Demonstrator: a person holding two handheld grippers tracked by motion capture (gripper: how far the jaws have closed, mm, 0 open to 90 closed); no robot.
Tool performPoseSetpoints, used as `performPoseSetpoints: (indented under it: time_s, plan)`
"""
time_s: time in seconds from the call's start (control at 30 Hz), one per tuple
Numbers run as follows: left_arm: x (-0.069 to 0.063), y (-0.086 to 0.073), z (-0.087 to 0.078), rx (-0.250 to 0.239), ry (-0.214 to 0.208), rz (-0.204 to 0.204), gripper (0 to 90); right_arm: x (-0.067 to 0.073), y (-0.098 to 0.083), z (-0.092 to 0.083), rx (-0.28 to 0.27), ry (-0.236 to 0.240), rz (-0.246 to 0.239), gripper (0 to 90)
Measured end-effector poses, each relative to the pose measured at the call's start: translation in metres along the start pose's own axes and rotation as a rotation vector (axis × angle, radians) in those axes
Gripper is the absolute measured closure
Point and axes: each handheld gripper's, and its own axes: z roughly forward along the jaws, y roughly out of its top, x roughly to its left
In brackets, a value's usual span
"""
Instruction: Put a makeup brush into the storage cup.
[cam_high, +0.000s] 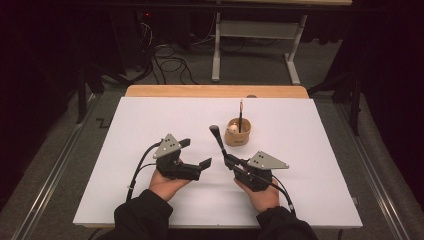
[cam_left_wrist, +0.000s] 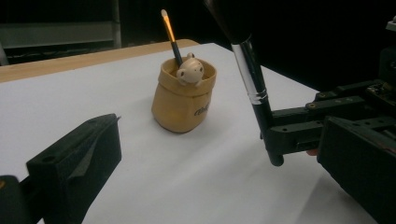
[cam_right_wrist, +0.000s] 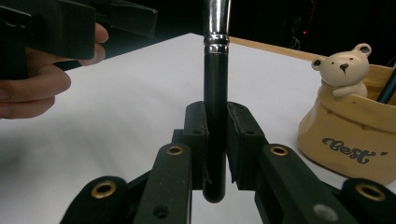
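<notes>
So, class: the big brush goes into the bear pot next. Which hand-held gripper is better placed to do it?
The right hand-held gripper: it is shut on the brush and sits nearest the bear pot. The left hand-held gripper is open and holds nothing.

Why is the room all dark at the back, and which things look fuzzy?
High view: the white table is lit from above while the room behind fades to black. Left gripper view: the near jaw looks soft and blurry, the bear pot is sharper. Right gripper view: the right gripper shut on the brush is clear, with a bright glint on the brush's metal band.
</notes>
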Motion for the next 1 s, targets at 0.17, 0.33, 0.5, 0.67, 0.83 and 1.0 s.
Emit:
performPoseSetpoints:
  time_s: [0.17,0.33,0.5,0.67,0.83,1.0]
  plan:
    - [-0.002,-0.003,-0.001,-0.002,-0.006,0.006,1.0,0.001,-0.002,0.002,0.008,0.008,-0.004,80.6]
    - [-0.001,-0.007,-0.001,-0.001,-0.008,-0.007,1.5,0.005,-0.003,0.005,0.008,0.022,-0.008,80.6]
    - [-0.002,-0.007,-0.002,-0.011,-0.021,-0.028,2.6,0.009,-0.003,0.005,-0.002,0.034,-0.012,80.6]
    - [-0.001,-0.007,-0.004,-0.025,-0.041,-0.051,6.1,0.013,-0.003,0.007,-0.006,0.05,-0.017,80.6]
    - [0.0,-0.008,-0.005,-0.037,-0.052,-0.067,13.7,0.017,-0.004,0.01,-0.002,0.061,-0.026,80.6]
    - [0.002,-0.008,-0.007,-0.055,-0.072,-0.099,20.4,0.021,-0.005,0.012,0.001,0.069,-0.032,80.6]
